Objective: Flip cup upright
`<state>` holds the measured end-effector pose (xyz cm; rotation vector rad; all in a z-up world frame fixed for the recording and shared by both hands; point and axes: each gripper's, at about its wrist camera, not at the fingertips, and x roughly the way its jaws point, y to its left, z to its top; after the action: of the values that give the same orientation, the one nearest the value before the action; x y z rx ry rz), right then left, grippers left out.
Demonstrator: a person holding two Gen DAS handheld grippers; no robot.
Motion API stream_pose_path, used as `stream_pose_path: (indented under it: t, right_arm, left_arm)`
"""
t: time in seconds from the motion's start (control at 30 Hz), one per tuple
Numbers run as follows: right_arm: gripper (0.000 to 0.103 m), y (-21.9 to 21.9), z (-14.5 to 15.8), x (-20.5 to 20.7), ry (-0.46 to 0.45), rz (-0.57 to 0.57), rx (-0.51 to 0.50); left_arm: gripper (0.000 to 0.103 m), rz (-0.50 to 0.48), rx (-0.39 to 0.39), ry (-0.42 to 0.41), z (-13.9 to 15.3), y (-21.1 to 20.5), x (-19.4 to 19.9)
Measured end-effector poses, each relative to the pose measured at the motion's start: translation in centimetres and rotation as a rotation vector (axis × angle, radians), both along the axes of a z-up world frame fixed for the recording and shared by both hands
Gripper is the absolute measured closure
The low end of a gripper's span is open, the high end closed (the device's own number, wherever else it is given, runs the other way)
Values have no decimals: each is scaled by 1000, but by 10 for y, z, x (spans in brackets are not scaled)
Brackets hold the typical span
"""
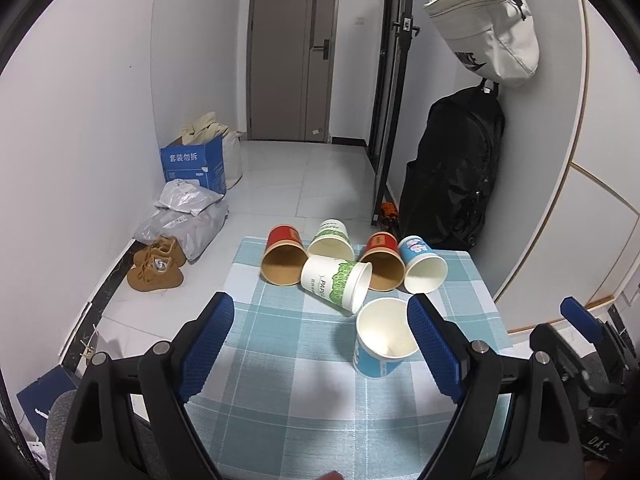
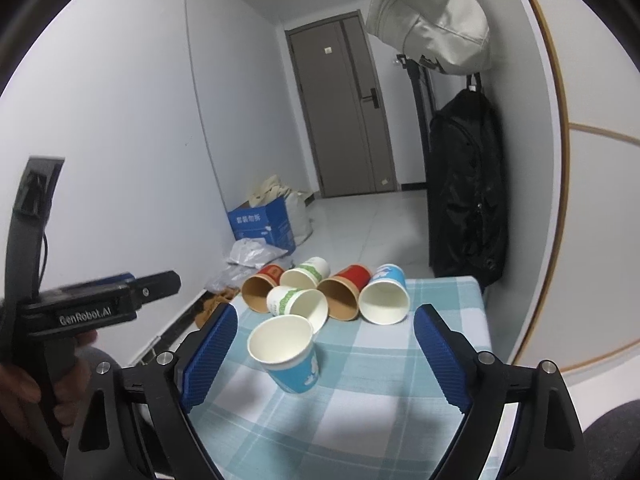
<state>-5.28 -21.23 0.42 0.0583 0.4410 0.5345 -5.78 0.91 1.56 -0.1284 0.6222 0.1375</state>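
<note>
A blue paper cup [image 1: 382, 340] stands upright on the checked tablecloth [image 1: 288, 360], mouth up; it also shows in the right wrist view [image 2: 286, 354]. Behind it several cups lie on their sides: a green-and-white one [image 1: 336, 282] [image 2: 298, 302], two red ones [image 1: 282, 258] [image 1: 382, 262], another green one [image 1: 332, 240] and a blue one [image 1: 422, 264] [image 2: 384, 294]. My left gripper [image 1: 320, 344] is open and empty, its right finger beside the upright cup. My right gripper [image 2: 324, 360] is open and empty, the upright cup between its fingers.
The small table ends just behind the cups. On the floor to the left are brown shoes [image 1: 156, 266], grey parcels [image 1: 184, 216] and a blue box [image 1: 196, 164]. A black backpack [image 1: 456, 172] and a white bag [image 1: 488, 24] hang on the right wall.
</note>
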Motion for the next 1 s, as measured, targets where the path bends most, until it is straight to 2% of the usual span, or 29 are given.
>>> stream_pose_path:
  t: [0.17, 0.4, 1.0]
  right_arm:
    - [11, -4, -5, -1, 15, -16, 2]
    - [10, 4, -1, -6, -17, -1, -23]
    - [7, 7, -4, -2, 9, 1, -35]
  left_arm:
    - [18, 12, 2, 0, -4, 0, -1]
    - [18, 9, -8, -2, -8, 0, -3]
    - [18, -4, -12, -8, -10, -1, -4]
